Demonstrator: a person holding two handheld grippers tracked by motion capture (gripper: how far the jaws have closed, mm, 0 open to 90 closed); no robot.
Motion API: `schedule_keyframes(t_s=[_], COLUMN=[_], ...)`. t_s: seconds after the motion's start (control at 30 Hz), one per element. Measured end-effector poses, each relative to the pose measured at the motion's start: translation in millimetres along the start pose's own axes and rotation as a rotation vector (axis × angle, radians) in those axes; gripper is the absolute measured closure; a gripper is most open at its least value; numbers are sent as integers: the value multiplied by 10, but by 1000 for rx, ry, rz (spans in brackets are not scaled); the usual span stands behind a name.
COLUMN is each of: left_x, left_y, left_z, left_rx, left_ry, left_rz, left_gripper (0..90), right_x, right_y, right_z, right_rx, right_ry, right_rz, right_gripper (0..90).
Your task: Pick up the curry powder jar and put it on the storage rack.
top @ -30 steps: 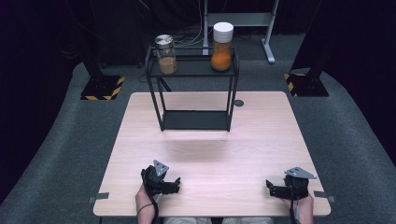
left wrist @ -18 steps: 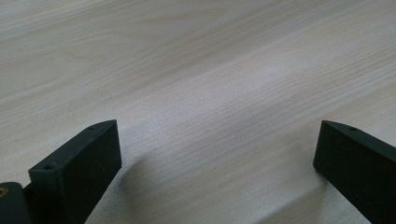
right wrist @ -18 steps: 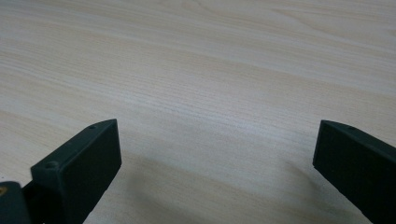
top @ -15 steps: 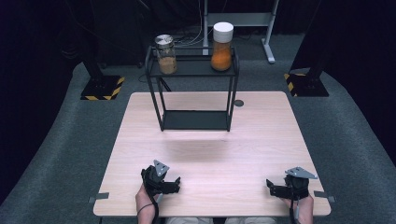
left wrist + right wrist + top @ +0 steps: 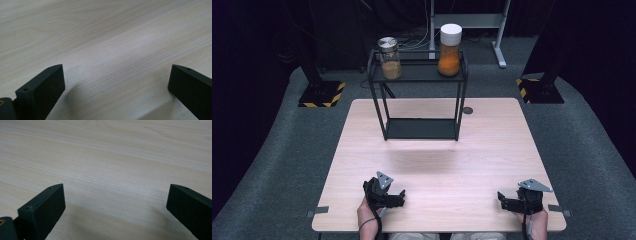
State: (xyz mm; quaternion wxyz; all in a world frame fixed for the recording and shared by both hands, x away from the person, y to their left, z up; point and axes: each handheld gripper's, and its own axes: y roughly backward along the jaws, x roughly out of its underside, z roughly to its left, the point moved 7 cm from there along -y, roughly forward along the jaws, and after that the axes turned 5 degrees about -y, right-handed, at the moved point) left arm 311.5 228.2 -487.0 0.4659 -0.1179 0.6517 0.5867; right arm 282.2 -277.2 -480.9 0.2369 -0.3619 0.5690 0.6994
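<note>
Wood grain runs pale across our flat table point(image 5: 437, 165). At its far edge a black metal rack point(image 5: 419, 95) carries two round glass jars point(image 5: 449, 50). Left gripper point(image 5: 399, 198) and right gripper point(image 5: 502, 201) rest near us, released, blocky jaws wide apart.

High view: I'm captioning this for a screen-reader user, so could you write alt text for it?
A person's left gripper and right gripper rest near the front edge of a pale wooden table, holding nothing. At the far side, a black two-tier rack carries a metal-lidded jar and a taller white-lidded jar of orange contents.
</note>
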Motion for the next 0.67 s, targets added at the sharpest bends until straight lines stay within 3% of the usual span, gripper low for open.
schedule_keyframes(t_s=[0.67], left_x=[-1], left_y=[-1], left_z=[2], left_rx=[0], left_ry=[2], left_rz=[0], left_gripper=[1], right_x=[-9], right_y=[-6], right_z=[-4], right_rx=[-1], right_ry=[-3], right_rz=[8], right_gripper=[10])
